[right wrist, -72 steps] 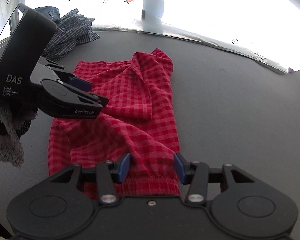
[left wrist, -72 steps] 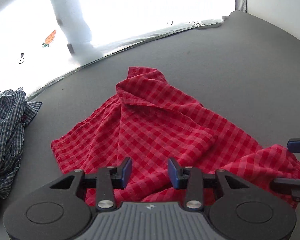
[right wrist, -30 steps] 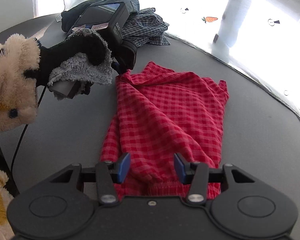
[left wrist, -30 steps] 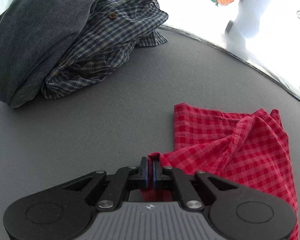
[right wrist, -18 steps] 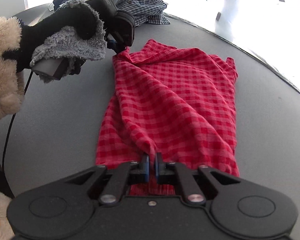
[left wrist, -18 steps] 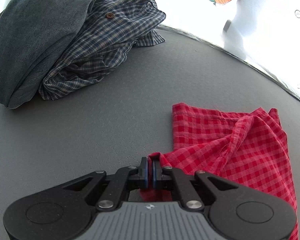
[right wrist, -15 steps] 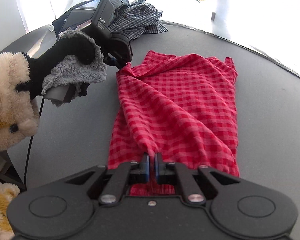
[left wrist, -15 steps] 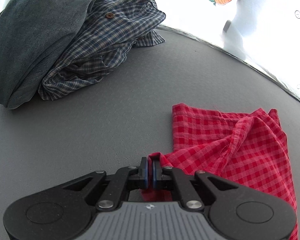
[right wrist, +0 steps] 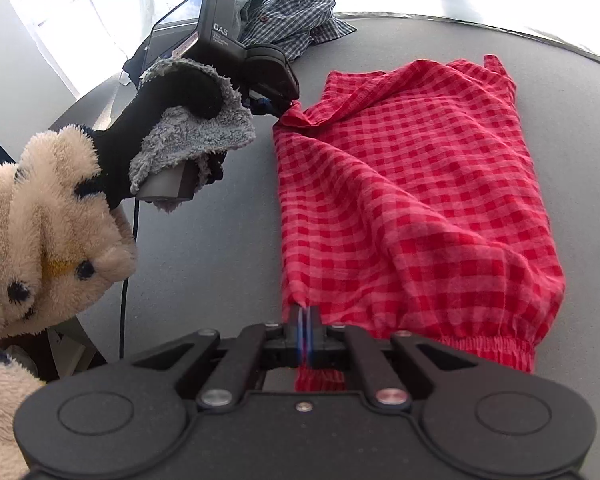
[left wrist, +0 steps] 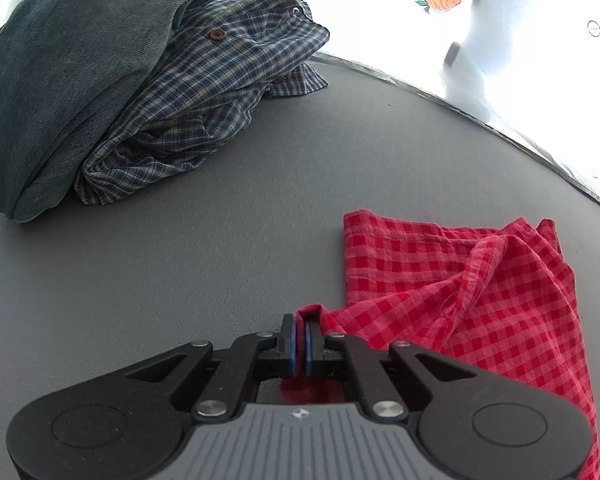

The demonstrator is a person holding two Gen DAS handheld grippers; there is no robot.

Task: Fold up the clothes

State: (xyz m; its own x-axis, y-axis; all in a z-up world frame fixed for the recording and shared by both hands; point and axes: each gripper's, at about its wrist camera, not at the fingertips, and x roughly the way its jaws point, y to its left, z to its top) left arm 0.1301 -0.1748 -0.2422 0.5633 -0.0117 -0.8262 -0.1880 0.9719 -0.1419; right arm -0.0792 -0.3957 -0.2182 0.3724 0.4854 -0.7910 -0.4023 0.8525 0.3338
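Observation:
Red checked shorts [right wrist: 412,200] lie on the grey table [right wrist: 228,240], with the elastic waistband near the right wrist camera. My right gripper [right wrist: 304,330] is shut on the waistband's left corner. My left gripper [left wrist: 300,336] is shut on a far corner of the same shorts [left wrist: 480,292]. In the right wrist view the left gripper [right wrist: 278,110] pinches that corner at the far left, held by a gloved hand [right wrist: 180,120].
A pile of a blue plaid shirt [left wrist: 204,96] and a denim garment [left wrist: 68,72] sits at the table's far left; it also shows in the right wrist view [right wrist: 296,20]. A plush sleeve [right wrist: 40,208] is at left. The table's far edge [left wrist: 500,128] meets a bright curtain.
Both grippers, open 2.4 s ago, have closed on the shorts: left first, then right. The right gripper has since lifted its corner and pulled the fabric taut on the left side.

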